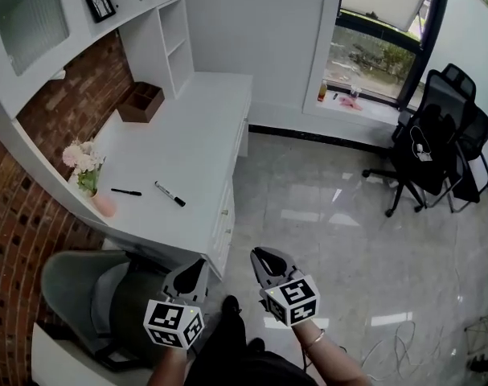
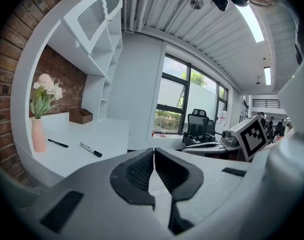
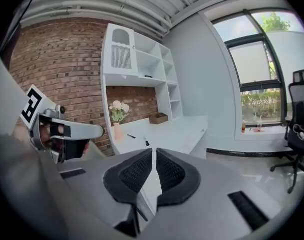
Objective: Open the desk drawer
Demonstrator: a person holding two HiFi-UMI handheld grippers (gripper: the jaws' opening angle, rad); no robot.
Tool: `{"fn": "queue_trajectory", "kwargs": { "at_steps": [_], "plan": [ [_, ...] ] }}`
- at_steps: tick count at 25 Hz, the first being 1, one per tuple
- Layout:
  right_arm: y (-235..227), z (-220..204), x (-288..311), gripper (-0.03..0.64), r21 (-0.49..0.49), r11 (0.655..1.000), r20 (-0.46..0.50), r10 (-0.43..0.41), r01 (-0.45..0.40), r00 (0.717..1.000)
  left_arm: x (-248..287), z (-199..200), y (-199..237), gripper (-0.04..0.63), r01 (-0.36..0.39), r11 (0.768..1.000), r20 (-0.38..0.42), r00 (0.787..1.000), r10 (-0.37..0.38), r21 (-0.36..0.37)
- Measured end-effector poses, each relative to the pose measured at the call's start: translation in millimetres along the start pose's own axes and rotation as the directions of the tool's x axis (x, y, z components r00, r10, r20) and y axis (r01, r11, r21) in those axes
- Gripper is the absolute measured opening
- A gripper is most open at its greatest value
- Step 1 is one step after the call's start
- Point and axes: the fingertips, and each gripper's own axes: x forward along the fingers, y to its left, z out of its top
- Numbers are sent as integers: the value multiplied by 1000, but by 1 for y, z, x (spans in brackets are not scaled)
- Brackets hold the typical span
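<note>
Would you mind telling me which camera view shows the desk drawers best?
The head view: it looks down on the drawers with their fronts in plain sight. The right gripper view shows them only as a distant sliver; the left gripper view shows just the desktop.

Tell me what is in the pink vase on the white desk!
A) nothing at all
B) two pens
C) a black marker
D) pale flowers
D: pale flowers with green leaves stick up out of the pink vase, which stands on the white desk.
</note>
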Motion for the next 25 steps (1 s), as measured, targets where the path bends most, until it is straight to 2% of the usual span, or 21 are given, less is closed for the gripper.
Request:
{"fn": "queue_trajectory", "kwargs": {
  "at_steps": [5, 9, 19, 25],
  "plan": [
    [-22, -7, 59, 12, 5, 1000, -71, 11, -11, 997, 36, 4, 38, 18, 1, 1000, -20, 1000, -2, -17],
    [-36, -18, 104, 63, -20, 999, -155, 23, -27, 988, 59, 5, 69, 18, -4, 999, -34, 999, 2, -44],
    [-62, -45, 190, 104, -84, 995, -306, 29, -58, 952, 100, 9, 122, 18, 0, 997, -52, 999, -5, -83],
    [-73, -72, 226, 127, -153, 982, -405, 42, -113, 913, 116, 8, 137, 18, -6, 996, -63, 998, 0, -94]
  ]
}}
